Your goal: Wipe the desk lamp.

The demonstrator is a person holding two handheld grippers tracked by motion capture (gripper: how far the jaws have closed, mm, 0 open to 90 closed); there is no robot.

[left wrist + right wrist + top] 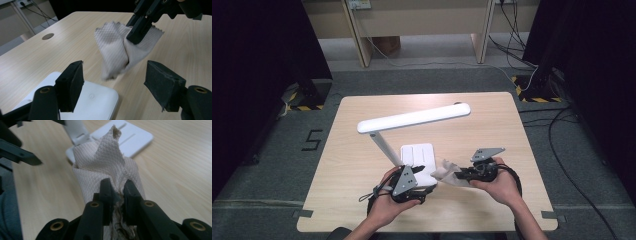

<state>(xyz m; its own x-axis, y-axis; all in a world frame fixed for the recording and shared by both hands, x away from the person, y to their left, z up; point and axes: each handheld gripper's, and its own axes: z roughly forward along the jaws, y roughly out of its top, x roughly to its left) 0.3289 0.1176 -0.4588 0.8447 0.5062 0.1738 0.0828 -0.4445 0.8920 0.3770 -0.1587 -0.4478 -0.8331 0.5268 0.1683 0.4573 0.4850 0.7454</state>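
A white waffle-weave cloth (447,172) hangs off the table, pinched in my right gripper (117,191), whose black jaws are shut on its bunched edge. The left gripper view has the same cloth (117,51) dangling from that gripper just ahead. My left gripper (113,83) stands open with nothing between its pads (72,80), just over the near corner of the lamp base (97,102). A white desk lamp (414,119) stands at mid table on its flat base (417,152), its long head stretching to the right.
The light wooden table (362,170) has a round cable hole (457,103) near its far edge. Cables (562,125) trail over the grey floor at right, and a wooden bench frame (362,35) stands behind the table.
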